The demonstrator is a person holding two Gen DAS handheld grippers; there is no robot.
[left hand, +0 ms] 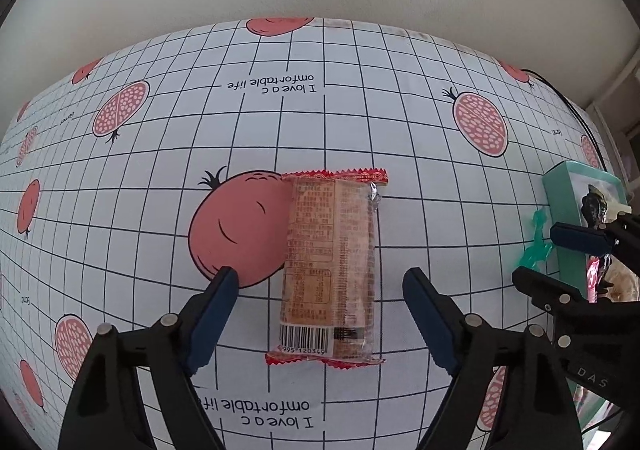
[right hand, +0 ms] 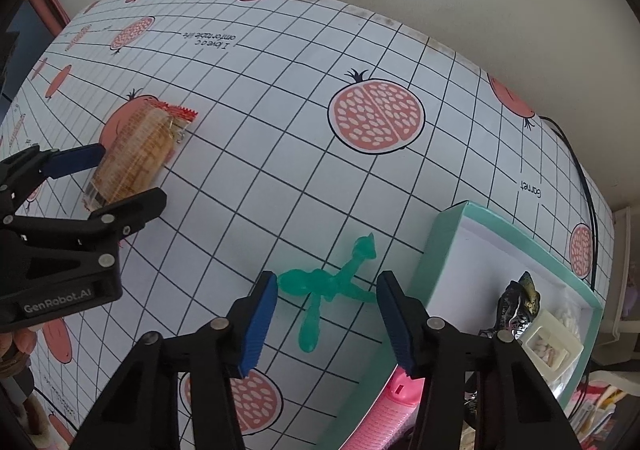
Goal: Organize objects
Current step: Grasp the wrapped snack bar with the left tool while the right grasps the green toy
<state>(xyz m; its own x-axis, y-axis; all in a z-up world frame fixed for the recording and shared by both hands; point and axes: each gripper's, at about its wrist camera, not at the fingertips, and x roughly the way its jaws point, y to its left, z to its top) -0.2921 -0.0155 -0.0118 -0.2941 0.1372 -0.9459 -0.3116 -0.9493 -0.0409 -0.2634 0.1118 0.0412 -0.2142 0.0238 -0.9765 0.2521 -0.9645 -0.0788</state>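
Box contents partly hidden

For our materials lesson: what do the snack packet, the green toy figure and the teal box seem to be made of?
Snack packet: thin glossy plastic film, probably; it glints and has crimped red ends.
Green toy figure: translucent moulded plastic or rubber; light shows through it.
Teal box: matte card, likely; flat thin walls, white lining.

Black tool, ribbed blue pads
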